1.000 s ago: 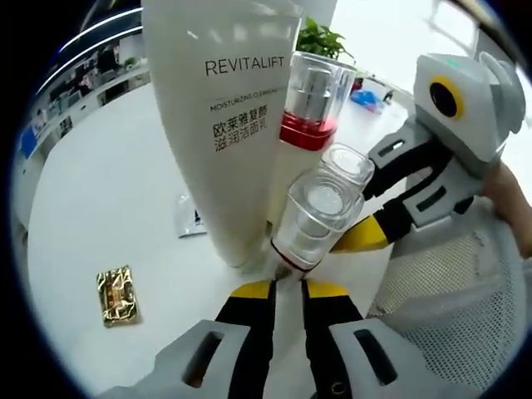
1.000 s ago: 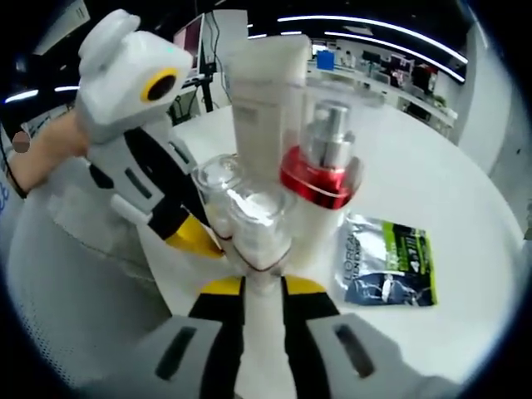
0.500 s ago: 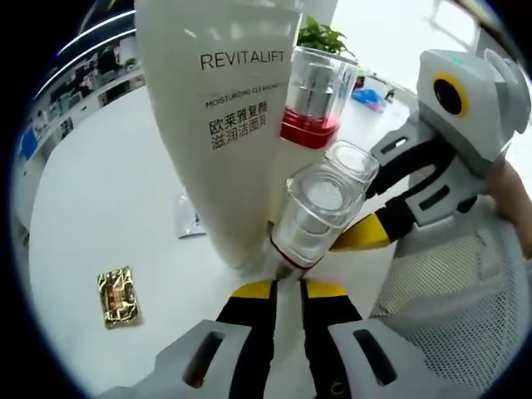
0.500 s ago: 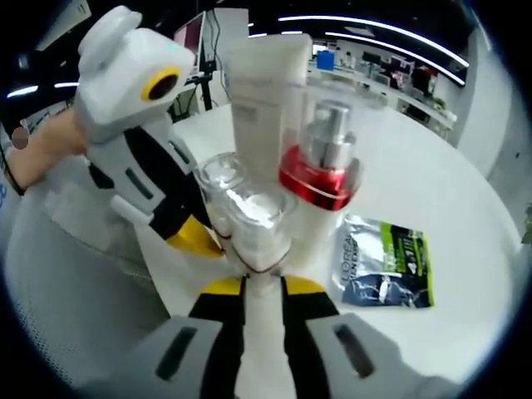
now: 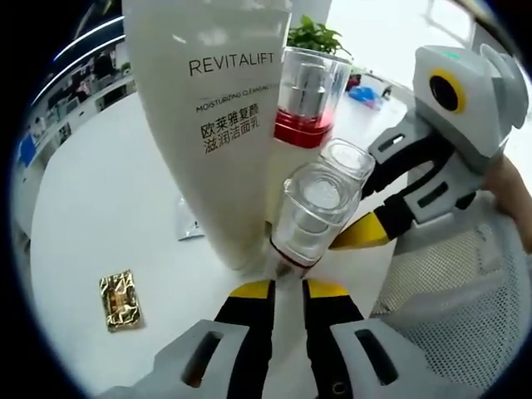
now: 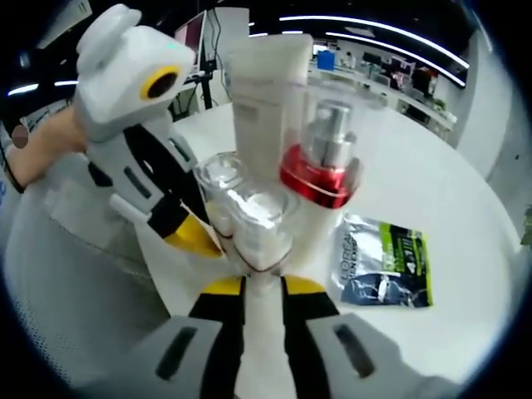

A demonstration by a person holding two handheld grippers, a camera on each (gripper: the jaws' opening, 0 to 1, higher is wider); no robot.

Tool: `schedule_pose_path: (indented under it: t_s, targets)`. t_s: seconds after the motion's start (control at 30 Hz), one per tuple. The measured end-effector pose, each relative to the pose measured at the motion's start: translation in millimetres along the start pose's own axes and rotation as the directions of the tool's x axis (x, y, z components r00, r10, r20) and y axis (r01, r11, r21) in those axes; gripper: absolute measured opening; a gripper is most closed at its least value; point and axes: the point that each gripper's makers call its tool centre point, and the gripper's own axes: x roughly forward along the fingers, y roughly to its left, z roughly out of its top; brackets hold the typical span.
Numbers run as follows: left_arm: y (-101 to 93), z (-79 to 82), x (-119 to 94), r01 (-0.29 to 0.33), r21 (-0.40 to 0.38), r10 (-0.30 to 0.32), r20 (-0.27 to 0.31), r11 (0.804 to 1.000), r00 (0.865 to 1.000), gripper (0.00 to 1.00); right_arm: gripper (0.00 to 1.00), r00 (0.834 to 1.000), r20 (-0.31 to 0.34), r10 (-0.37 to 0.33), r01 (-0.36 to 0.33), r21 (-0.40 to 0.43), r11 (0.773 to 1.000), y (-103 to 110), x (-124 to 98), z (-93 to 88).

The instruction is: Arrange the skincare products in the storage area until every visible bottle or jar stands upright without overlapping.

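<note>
A tall white REVITALIFT tube [image 5: 220, 141] [image 6: 262, 100] stands upright on the white table [image 5: 108, 199]. Beside it stands a pump bottle with a red collar [image 5: 303, 104] [image 6: 320, 170] under a clear cap. My left gripper [image 5: 288, 287] is shut on a small clear-capped bottle [image 5: 314, 212] that rises between its yellow-tipped jaws. My right gripper [image 6: 262, 285] is shut on a second small clear-capped bottle [image 6: 259, 223]. The two small bottles stand side by side, close against the pump bottle. Each gripper also appears in the other's view: the right gripper [image 5: 366, 233] and the left gripper [image 6: 189, 233].
A white mesh basket [image 5: 449, 307] [image 6: 66, 274] lies under both grippers' bodies. A dark and green sachet [image 6: 386, 262] lies flat on the table past the pump bottle. A gold sachet [image 5: 120, 299] lies apart from the tube. A green plant [image 5: 314, 37] stands at the back.
The left gripper view has crept slightly closer to the tube. Both grippers keep their hold and the bottles have not shifted.
</note>
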Motion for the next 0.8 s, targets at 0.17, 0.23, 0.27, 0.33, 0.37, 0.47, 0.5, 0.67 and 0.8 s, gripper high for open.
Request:
schedule_pose_path:
  t_s: [0.17, 0.23, 0.27, 0.33, 0.37, 0.47, 0.5, 0.67, 0.8]
  targets:
    - [-0.9, 2.7, 0.1, 0.000, 0.003, 0.000, 0.012, 1.000, 1.000, 0.10, 0.17, 1.000, 0.001, -0.004, 0.004, 0.000, 1.000, -0.6, -1.0, -0.2]
    - [-0.7, 3.9, 0.7, -0.003, 0.004, 0.003, 0.017, 1.000, 1.000, 0.10, 0.17, 1.000, 0.003, -0.006, 0.006, 0.000, 1.000, -0.7, -1.2, 0.3]
    - [-0.5, 3.7, 1.0, -0.005, 0.009, 0.005, 0.017, 1.000, 1.000, 0.10, 0.17, 1.000, 0.003, -0.006, 0.006, 0.000, 1.000, -0.6, -1.3, 0.3]
    - [-0.5, 3.2, 1.2, -0.007, 0.003, 0.007, 0.015, 1.000, 1.000, 0.10, 0.17, 1.000, 0.005, -0.009, 0.009, -0.002, 1.000, -0.7, -1.9, 0.6]
    - [-0.6, 3.2, 1.2, -0.008, 0.003, 0.008, 0.015, 1.000, 1.000, 0.10, 0.16, 1.000, 0.006, -0.009, 0.009, -0.002, 1.000, -0.7, -2.1, 0.7]
    - [-0.4, 3.0, 1.6, -0.010, 0.002, 0.010, 0.015, 1.000, 1.000, 0.10, 0.16, 1.000, 0.007, -0.011, 0.011, -0.002, 1.000, -0.5, -2.4, 0.6]
    - [-0.1, 2.6, 1.9, -0.012, 0.000, 0.012, 0.013, 1.000, 1.000, 0.10, 0.16, 1.000, 0.007, -0.011, 0.011, -0.004, 1.000, -0.7, -2.3, 0.7]
    - [-1.5, 1.6, 2.2, -0.006, 0.022, 0.006, 0.008, 1.000, 1.000, 0.11, 0.17, 1.000, 0.006, -0.009, 0.009, -0.005, 1.000, -0.2, -2.0, 1.0]
    - [-1.6, 1.1, 1.9, -0.006, 0.026, 0.006, 0.004, 1.000, 1.000, 0.12, 0.17, 1.000, -0.011, -0.013, 0.012, -0.021, 1.000, -0.6, -1.5, -1.9]
